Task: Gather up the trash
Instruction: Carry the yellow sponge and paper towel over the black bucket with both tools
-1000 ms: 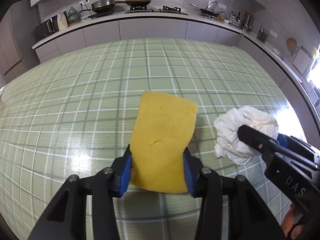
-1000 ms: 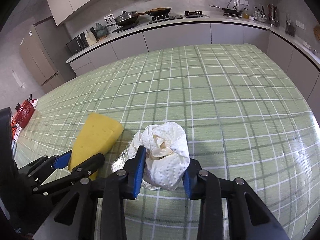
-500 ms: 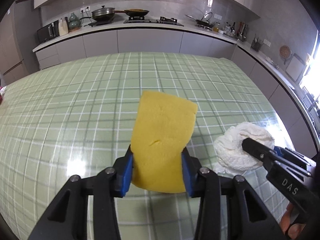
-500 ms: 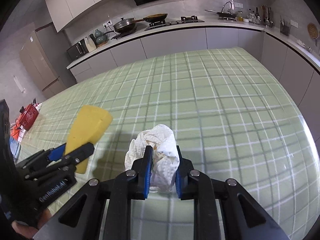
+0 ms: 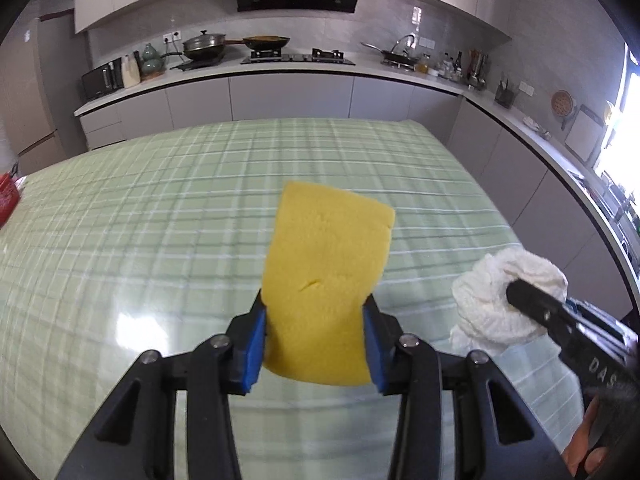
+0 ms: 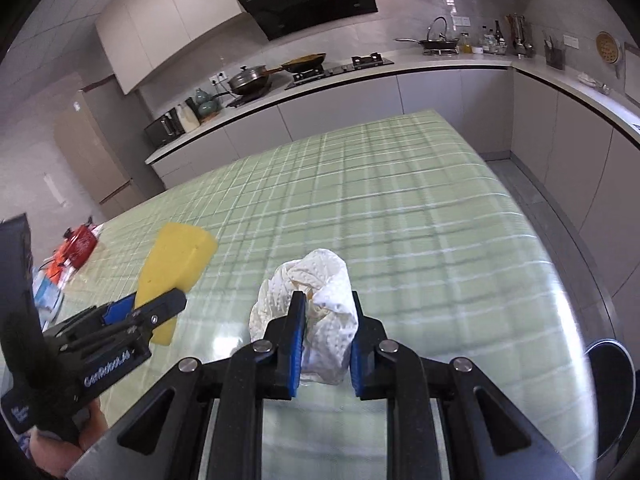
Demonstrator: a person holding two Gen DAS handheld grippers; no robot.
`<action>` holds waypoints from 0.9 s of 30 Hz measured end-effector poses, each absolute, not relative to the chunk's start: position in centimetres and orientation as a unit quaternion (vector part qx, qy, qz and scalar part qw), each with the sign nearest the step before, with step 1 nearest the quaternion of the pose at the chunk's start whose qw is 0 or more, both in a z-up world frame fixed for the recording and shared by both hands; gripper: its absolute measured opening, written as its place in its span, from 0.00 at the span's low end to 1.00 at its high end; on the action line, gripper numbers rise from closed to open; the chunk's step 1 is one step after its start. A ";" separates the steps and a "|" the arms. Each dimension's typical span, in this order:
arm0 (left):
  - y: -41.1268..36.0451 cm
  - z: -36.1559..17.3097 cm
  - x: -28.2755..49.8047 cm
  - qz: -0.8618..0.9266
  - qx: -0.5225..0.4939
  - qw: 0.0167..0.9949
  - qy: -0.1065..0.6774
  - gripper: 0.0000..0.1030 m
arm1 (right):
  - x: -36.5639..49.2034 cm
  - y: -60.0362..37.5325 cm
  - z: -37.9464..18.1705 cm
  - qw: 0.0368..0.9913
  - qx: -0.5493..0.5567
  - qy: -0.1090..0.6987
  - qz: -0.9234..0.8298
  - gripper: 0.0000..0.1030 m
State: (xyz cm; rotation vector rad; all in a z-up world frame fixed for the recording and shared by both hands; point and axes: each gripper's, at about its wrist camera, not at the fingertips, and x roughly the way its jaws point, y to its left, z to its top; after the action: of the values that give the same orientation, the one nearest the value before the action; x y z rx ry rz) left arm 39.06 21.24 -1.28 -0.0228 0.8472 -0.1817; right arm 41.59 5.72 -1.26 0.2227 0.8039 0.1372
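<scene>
A yellow sponge (image 5: 326, 280) stands clamped between the blue pads of my left gripper (image 5: 316, 344), lifted clear of the green checked table (image 5: 160, 216). The same yellow sponge (image 6: 176, 256) and left gripper (image 6: 156, 308) show at the left of the right wrist view. My right gripper (image 6: 326, 340) is shut on a crumpled white paper towel (image 6: 320, 308), squeezed thin between the pads and held above the table (image 6: 420, 216). In the left wrist view that paper towel (image 5: 496, 296) hangs at the right, pinched by the right gripper (image 5: 532, 300).
A red packet and other small litter (image 6: 76, 244) lie at the table's left edge. A dark round stool or bin (image 6: 612, 392) sits below the table's right edge. Kitchen counters (image 5: 280, 72) with pans run along the back and right walls.
The right gripper closed tight on the paper towel and lifted it. Both grippers rose and pulled back from the table, so more of the kitchen shows. The sponge stayed gripped.
</scene>
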 end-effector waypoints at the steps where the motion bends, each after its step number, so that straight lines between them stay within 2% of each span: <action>1: 20.1 -1.1 38.2 -0.085 -0.014 0.909 0.408 0.42 | 40.6 4.3 -1.1 0.912 0.106 0.389 0.071 0.20; 12: 10.2 -0.6 31.9 -0.146 -0.007 0.902 0.405 0.42 | 30.9 -10.8 1.0 0.918 0.139 0.371 0.010 0.20; 21: 2.6 -0.7 28.0 -0.213 0.005 0.884 0.417 0.42 | 23.3 -21.8 -0.6 0.904 0.167 0.383 -0.095 0.20; 27: -3.8 -0.6 25.9 -0.219 0.008 0.883 0.414 0.42 | 21.7 -29.1 -3.0 0.891 0.180 0.404 -0.102 0.19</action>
State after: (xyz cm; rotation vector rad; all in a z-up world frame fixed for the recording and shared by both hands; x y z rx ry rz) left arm 25.90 -3.84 -0.61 0.0172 0.8620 -0.4558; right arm 21.68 -29.08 -3.01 0.3739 0.8392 -0.2110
